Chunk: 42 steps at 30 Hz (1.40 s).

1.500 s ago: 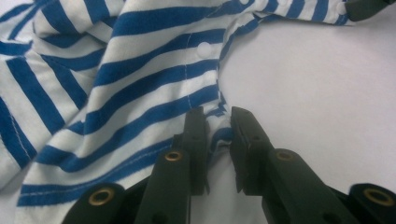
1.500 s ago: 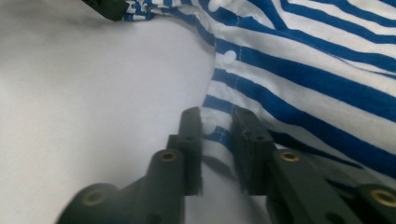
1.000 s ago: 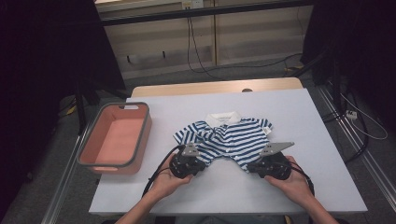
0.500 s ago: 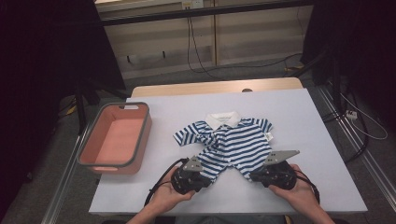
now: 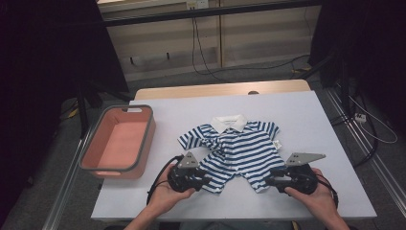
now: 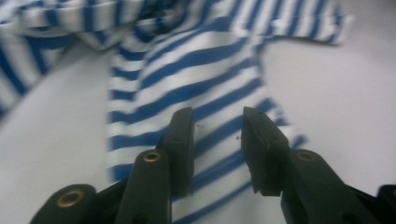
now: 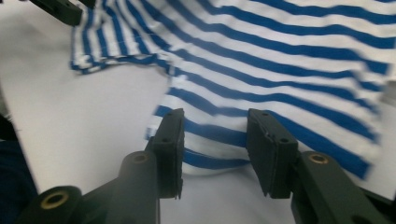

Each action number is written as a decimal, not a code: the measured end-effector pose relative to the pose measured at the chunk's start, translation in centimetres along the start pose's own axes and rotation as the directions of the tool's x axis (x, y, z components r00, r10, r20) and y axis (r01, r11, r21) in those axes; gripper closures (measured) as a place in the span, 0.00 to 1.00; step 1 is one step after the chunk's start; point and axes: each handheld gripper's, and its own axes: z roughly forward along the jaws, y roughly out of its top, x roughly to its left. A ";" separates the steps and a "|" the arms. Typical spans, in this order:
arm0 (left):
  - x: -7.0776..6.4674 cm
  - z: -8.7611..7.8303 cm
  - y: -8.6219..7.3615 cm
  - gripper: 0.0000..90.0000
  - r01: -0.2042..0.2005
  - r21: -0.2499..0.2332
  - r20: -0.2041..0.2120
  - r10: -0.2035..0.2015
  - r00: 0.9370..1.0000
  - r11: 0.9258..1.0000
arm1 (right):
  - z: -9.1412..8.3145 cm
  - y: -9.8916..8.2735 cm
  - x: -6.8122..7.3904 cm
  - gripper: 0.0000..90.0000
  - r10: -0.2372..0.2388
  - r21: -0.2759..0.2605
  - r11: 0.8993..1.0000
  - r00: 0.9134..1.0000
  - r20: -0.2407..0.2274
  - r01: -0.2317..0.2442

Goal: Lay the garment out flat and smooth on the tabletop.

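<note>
Striped polo shirt spread on the table, both tongs at its hem

The blue-and-white striped polo shirt (image 5: pixel 237 151) lies flat on the white table (image 5: pixel 306 120), right of the pink bin (image 5: pixel 118 142). The left tongs (image 6: pixel 217 140) and right tongs (image 7: pixel 215 144) each stand with jaws parted over a bottom corner of the shirt, gripping nothing.

White-topped table (image 5: pixel 306 120) bears a blue-and-white striped shirt (image 5: pixel 237 151), lying flat near its front centre. A salmon-coloured bin (image 5: pixel 119 143) sits at its left edge.
</note>
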 end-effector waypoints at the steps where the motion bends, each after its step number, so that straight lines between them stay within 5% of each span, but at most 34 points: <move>1: 0.3 0.0 -0.1 0.69 0.005 0.006 -0.017 -0.005 1.000 1.000 | -0.1 -0.1 -0.4 0.66 0.003 0.002 1.000 1.000 0.013 -0.003; 6: 1.6 0.8 -0.4 0.69 0.003 0.042 -0.037 -0.001 0.999 0.999 | -0.1 -0.4 -1.4 0.66 0.004 0.022 1.000 0.997 0.075 -0.006; 12: 1.5 1.6 -0.6 0.67 -0.022 0.050 -0.044 0.024 0.999 0.998 | 0.7 -0.4 -1.8 0.66 0.003 0.045 0.999 0.998 0.070 -0.006; 16: 1.6 1.6 -0.8 0.71 -0.019 0.045 -0.031 0.021 0.999 0.999 | 1.2 -0.4 -1.8 0.87 -0.013 0.053 0.999 0.998 0.058 0.010; 19: 1.4 1.6 -0.7 0.86 -0.009 0.052 -0.020 0.010 1.000 0.999 | 1.9 0.0 -1.5 0.93 -0.031 0.077 0.997 0.998 0.062 0.026; 22: 1.4 1.6 -0.7 0.88 -0.011 0.053 -0.012 0.012 1.000 0.999 | 2.4 0.4 -1.5 0.90 -0.025 0.077 0.997 0.998 0.058 0.020; 25: 1.4 1.6 -0.7 0.88 -0.008 0.050 -0.008 0.008 1.000 0.999 | 2.5 0.6 -1.8 0.71 -0.004 0.058 0.998 1.000 0.015 0.003; 28: 1.4 1.6 -0.7 0.88 -0.010 0.051 -0.011 0.010 1.000 0.999 | 1.9 0.7 -1.7 0.60 0.002 0.026 1.000 0.999 0.046 -0.004; 31: 1.5 1.5 -0.8 0.87 -0.006 0.046 -0.007 0.006 1.000 0.999 | 0.2 0.5 -2.4 0.61 0.035 -0.026 0.999 0.996 0.078 -0.033; 36: 1.4 1.5 -0.8 0.87 -0.009 0.049 -0.010 0.010 1.000 0.999 | -1.7 -0.9 -4.2 0.76 0.114 -0.052 0.993 0.982 0.150 -0.107; 42: 1.5 1.5 -0.8 0.87 -0.006 0.048 -0.006 0.007 1.000 0.999 | -0.7 -1.1 -4.3 0.73 0.118 -0.015 0.993 0.985 0.124 -0.117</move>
